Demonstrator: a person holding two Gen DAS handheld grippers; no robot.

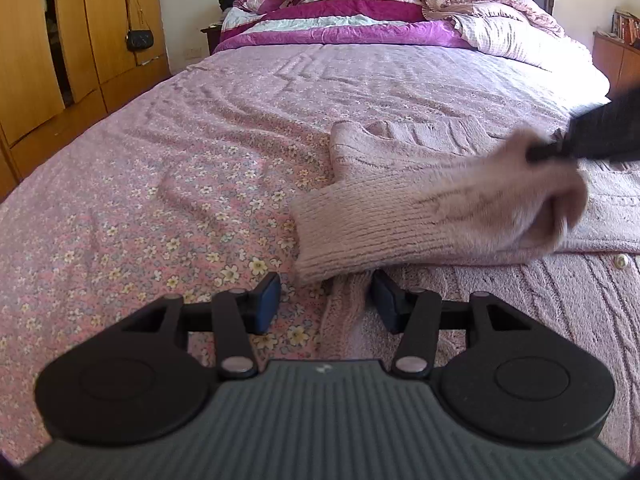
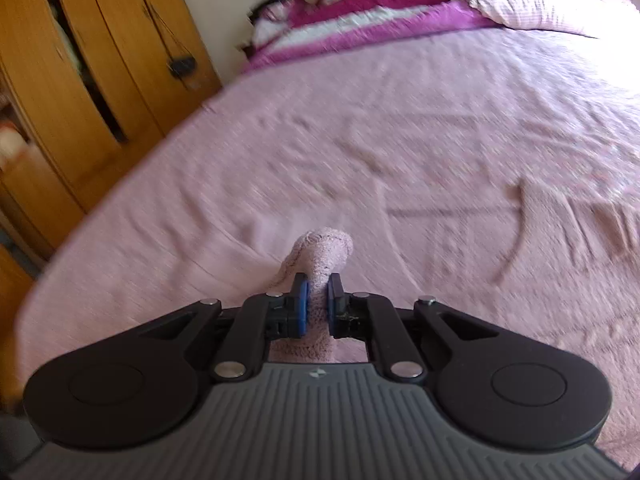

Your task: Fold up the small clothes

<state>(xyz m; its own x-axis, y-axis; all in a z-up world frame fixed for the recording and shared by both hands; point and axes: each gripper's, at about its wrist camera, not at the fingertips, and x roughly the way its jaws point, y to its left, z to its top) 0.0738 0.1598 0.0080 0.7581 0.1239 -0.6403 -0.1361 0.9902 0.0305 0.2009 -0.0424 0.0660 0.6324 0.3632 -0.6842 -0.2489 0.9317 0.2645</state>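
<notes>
The pink sweater [image 1: 460, 208] lies on the bed [image 1: 160, 184], its body spread flat and one sleeve [image 1: 400, 220] lifted across it. Taking the sweater as the landmark: the right tool [image 2: 318, 300] is clamped on a bunch of the sleeve's knit and holds it above the sweater's body (blur in both views suggests it is mid-swing), while the left tool [image 1: 326, 300] sits at the sweater's near edge, jaws apart, gripping nothing. A narrow strip of the sweater's edge [image 1: 348, 312] runs between its open fingers, just inside the right one.

The sleeve's long axis runs crosswise in the left wrist view, from the cuff just ahead of the left tool out to the pinch at the right. The fold likely turns on that: the right tool is the one carrying the sleeve, and must lay it along the sweater's body. The left tool is nearer the hem and seems placed to pin or take it.
</notes>
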